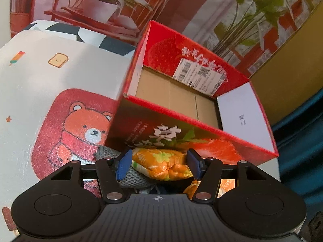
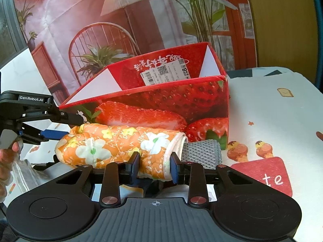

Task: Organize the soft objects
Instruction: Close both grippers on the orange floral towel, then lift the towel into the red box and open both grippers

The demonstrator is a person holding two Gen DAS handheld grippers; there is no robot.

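Note:
An orange floral oven mitt [image 2: 113,143] lies on its side on the table, right in front of the red strawberry box [image 2: 161,84]. My right gripper [image 2: 155,167] is shut on the mitt's white-edged cuff, a pad pressed on each side. A grey knitted piece [image 2: 201,153] sticks out just past the cuff. My left gripper [image 1: 158,164] stands open around the mitt's other end [image 1: 161,163], its blue pads [image 1: 123,165] apart from the fabric. The grey piece [image 1: 109,153] shows beside its left pad. The box [image 1: 201,125] is open at the top, with a bare cardboard floor.
The table wears a white cloth [image 1: 40,92] printed with a bear, toast and ice creams. A printed backdrop [image 2: 101,30] hangs behind the box. A person's hand [image 2: 8,155] holds the left gripper [image 2: 68,127]. Something teal [image 1: 298,131] stands beyond the table's right edge.

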